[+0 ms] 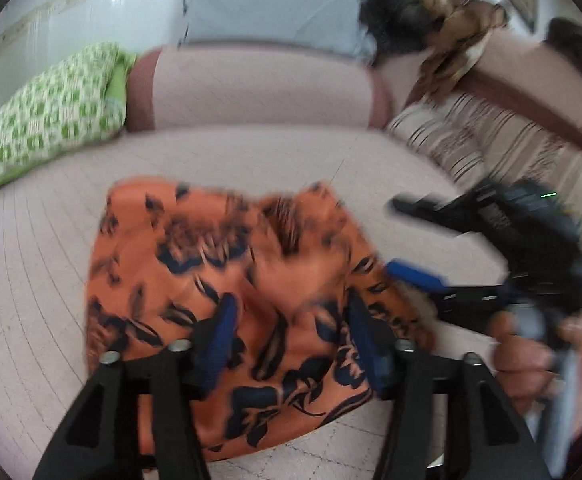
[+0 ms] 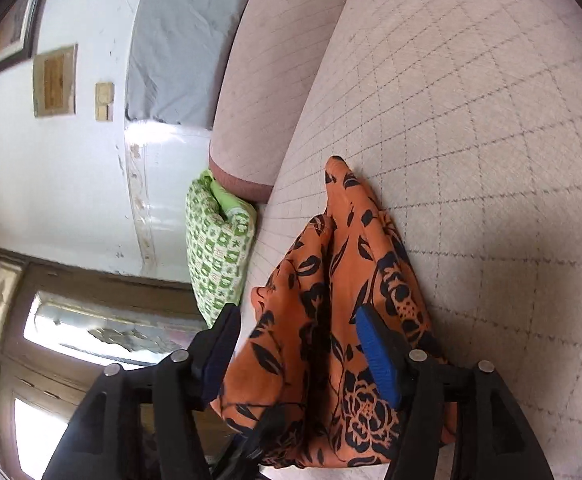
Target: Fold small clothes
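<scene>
An orange garment with a black flower print (image 1: 227, 280) lies bunched on the pale quilted sofa seat (image 1: 31, 280). My left gripper (image 1: 291, 332) is open, its blue-padded fingers spread just above the cloth's near part. My right gripper (image 1: 411, 240) shows at the right of the left wrist view, open beside the cloth's right edge, held by a hand. In the right wrist view the garment (image 2: 331, 300) runs between the spread fingers of the right gripper (image 2: 299, 344), which is open; the cloth is not pinched.
A green patterned pillow (image 1: 51, 120) lies at the left end of the sofa, also in the right wrist view (image 2: 215, 256). A pink back cushion (image 1: 259, 88), a striped cushion (image 1: 491, 144) and a grey cloth (image 1: 271, 4) sit behind. A door (image 2: 51, 340) stands beyond the sofa.
</scene>
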`<state>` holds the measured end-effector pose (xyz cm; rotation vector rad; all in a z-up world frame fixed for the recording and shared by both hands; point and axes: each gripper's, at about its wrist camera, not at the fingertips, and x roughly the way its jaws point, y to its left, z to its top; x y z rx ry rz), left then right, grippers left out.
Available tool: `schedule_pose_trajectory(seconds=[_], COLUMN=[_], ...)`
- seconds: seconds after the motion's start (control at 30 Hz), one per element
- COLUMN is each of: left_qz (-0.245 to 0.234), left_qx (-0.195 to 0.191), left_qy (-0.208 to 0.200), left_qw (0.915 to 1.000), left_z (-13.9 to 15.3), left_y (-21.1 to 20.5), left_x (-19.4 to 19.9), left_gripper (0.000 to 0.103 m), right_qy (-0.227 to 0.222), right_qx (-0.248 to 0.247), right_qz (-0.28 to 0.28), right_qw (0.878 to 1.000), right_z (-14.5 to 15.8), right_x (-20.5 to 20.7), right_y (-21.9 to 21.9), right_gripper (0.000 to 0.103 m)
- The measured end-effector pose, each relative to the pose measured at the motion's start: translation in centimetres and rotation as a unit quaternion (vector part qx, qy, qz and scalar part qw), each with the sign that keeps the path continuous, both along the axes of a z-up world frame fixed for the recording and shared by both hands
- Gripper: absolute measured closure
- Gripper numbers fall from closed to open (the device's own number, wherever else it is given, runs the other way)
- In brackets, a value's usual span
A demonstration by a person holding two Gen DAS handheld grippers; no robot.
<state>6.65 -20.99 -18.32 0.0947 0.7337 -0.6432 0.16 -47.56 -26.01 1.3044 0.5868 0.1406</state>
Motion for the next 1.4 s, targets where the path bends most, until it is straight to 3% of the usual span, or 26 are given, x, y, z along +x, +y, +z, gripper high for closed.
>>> schedule_pose_trajectory(seconds=[0.1,0.2,0.43,0.5,0.6,0.7,0.77,0.8,0.83,0.87,0.93,1.03,1.13,1.23,1.27,1.37,1.4], left_qz=[-0.008,0.013,0.120,0.112,0.090,0.044,0.021,0.019,0.015,0.014,0.022,0.025,0.004,-0.023,-0.027,-0.024,-0.020], left_qx=[-0.013,0.004,0.040,0.029,0.033,0.023,0.017,0.014,0.010,0.004,-0.008,-0.032,-0.028,-0.003,0.006,0.000,-0.009], left_qy=[-0.074,-0.093,0.009,0.038,0.034,0.052,0.064,0.063,0.064,0.063,0.054,0.048,0.056,0.068,0.069,0.090,0.104], left_qw=[0.9971,0.9956,0.9920,0.9925,0.9948,0.9974,0.9976,0.9977,0.9978,0.9979,0.9982,0.9980,0.9980,0.9975,0.9972,0.9957,0.9943], left_z=[2.6,2.5,-3.8,-4.4,-4.5,-5.0,-5.1,-5.0,-4.9,-4.6,-4.1,-3.5,-4.1,-5.3,-5.7,-6.1,-6.2], left_y=[2.5,4.8,10.5,10.6,10.3,9.9,10.0,10.3,10.6,10.8,11.3,11.4,9.8,7.4,6.8,6.3,6.5], left_x=[-1.1,0.4,6.0,6.6,6.4,6.1,5.9,5.8,5.8,5.9,6.0,6.0,5.8,5.4,5.4,6.0,6.4], left_gripper=[0.025,0.025,0.025,0.025,0.025,0.025,0.025,0.025,0.025,0.025,0.025,0.025,0.025,0.025,0.025,0.022,0.021], right_qy=[-0.003,-0.003,0.041,0.046,0.063,0.097,0.121,0.125,0.128,0.123,0.097,0.043,0.027,0.051,0.085,0.141,0.142], right_qx=[-0.004,-0.020,-0.096,-0.138,-0.210,-0.246,-0.291,-0.322,-0.355,-0.369,-0.377,-0.385,-0.386,-0.373,-0.373,-0.362,-0.354], right_qz=[0.015,0.035,0.087,0.094,0.101,0.132,0.142,0.151,0.158,0.157,0.143,0.106,0.065,0.052,0.055,0.046,0.045], right_qw=[1.000,0.999,0.991,0.985,0.970,0.955,0.938,0.926,0.913,0.908,0.910,0.916,0.920,0.925,0.922,0.920,0.923], right_z=[0.3,0.8,1.4,2.2,3.3,2.7,2.1,2.1,2.2,2.5,3.6,5.8,6.2,4.5,3.1,1.1,1.1], right_x=[1.2,2.8,7.7,8.7,10.4,12.8,14.0,14.5,14.7,14.8,14.1,11.9,10.6,10.8,11.2,11.4,11.3], right_y=[0.6,1.7,5.4,6.5,8.4,10.6,12.1,13.1,13.9,14.4,14.4,12.9,10.6,7.7,6.8,5.4,5.2], right_gripper=[0.039,0.039,0.035,0.028,0.027,0.027,0.038,0.068,0.072,0.076,0.081,0.082,0.081,0.078,0.077,0.062,0.049])
